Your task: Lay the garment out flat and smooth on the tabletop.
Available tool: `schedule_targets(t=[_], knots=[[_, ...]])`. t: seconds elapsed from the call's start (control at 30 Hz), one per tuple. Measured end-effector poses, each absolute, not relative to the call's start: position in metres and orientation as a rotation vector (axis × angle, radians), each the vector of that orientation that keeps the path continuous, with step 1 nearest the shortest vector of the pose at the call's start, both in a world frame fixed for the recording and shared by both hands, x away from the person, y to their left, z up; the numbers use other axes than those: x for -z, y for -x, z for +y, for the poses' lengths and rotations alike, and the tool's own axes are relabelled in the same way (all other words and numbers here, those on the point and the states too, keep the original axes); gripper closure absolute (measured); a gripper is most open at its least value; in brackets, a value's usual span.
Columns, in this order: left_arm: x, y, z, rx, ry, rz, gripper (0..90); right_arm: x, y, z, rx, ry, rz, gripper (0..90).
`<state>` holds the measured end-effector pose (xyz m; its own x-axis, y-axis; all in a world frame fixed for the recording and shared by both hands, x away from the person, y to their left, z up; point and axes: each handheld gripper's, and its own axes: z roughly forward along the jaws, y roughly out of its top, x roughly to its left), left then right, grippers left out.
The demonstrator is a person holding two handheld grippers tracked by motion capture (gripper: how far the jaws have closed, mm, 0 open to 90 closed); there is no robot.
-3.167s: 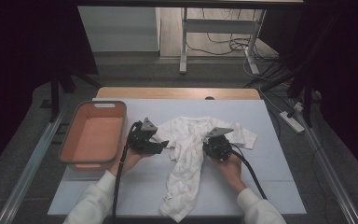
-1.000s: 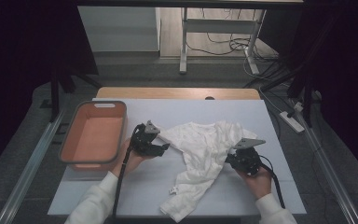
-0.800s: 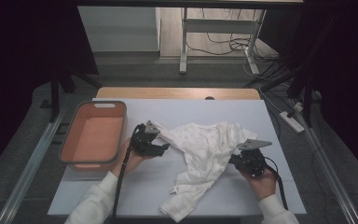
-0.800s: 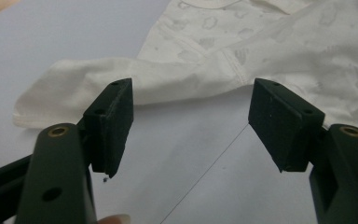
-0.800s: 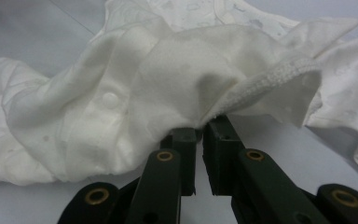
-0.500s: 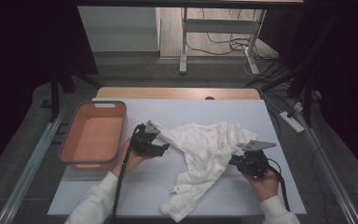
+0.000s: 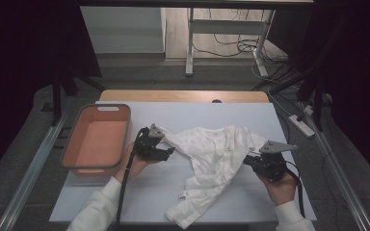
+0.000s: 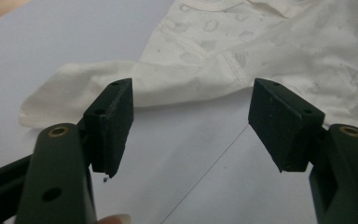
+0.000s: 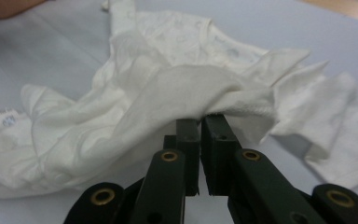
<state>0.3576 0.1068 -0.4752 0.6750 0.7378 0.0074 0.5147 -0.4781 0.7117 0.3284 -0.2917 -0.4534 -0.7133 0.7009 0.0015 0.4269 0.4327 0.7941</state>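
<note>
Right gripper point(image 7: 256, 161) has its black jaws pinched on a fold of the crumpled white cotton baby garment point(image 7: 212, 159), which lies mid-table on the pale blue mat point(image 7: 173, 185) — long axis running from upper right to lower left. Left gripper point(image 7: 160, 150), jaws spread wide and holding nothing, hovers just beside the garment's left sleeve point(image 8: 98, 84) — the nearer hand for it.

A garment point(image 7: 217, 161) lies on the table point(image 7: 250, 113) at centre frame, running from mid-frame down toward the lower centre. A tub point(image 7: 98, 139) sits on the table at the left. The left gripper point(image 7: 160, 149) lies between tub and garment; the right gripper point(image 7: 250, 161) is at the garment's right edge.
</note>
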Motion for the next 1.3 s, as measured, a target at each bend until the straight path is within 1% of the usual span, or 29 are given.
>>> schedule_targets(t=[0.3, 0.63, 0.8, 0.93, 1.07, 1.13, 1.17, 1.27, 1.3], knots=[[0.476, -0.357, 0.105, -0.408, -2.192, 0.957, 31.6, 0.432, -0.325, -0.288, -1.209, -0.936, 2.304, 85.9], [0.477, -0.358, 0.104, -0.401, -2.200, 0.956, 31.6, 0.433, -0.327, -0.249, -1.191, -0.816, 2.389, 85.7], [0.478, -0.358, 0.103, -0.401, -2.205, 0.952, 31.6, 0.441, -0.340, -0.223, -1.126, -0.775, 2.457, 85.2], [0.478, -0.358, 0.104, -0.399, -2.200, 0.956, 31.6, 0.458, -0.356, -0.200, -1.069, -0.758, 2.518, 85.2], [0.478, -0.358, 0.105, -0.400, -2.206, 0.955, 31.6, 0.474, -0.372, -0.188, -1.044, -0.788, 2.572, 84.8], [0.478, -0.358, 0.105, -0.400, -2.206, 0.955, 31.6, 0.483, -0.378, -0.185, -1.018, -0.809, 2.606, 80.5], [0.478, -0.358, 0.105, -0.400, -2.205, 0.955, 31.6, 0.485, -0.379, -0.185, -1.016, -0.815, 2.616, 76.6], [0.478, -0.358, 0.106, -0.400, -2.203, 0.956, 31.6, 0.480, -0.376, -0.194, -1.070, -0.832, 2.593, 60.8], [0.478, -0.358, 0.106, -0.401, -2.202, 0.956, 31.6, 0.477, -0.374, -0.200, -1.086, -0.845, 2.566, 57.8]])
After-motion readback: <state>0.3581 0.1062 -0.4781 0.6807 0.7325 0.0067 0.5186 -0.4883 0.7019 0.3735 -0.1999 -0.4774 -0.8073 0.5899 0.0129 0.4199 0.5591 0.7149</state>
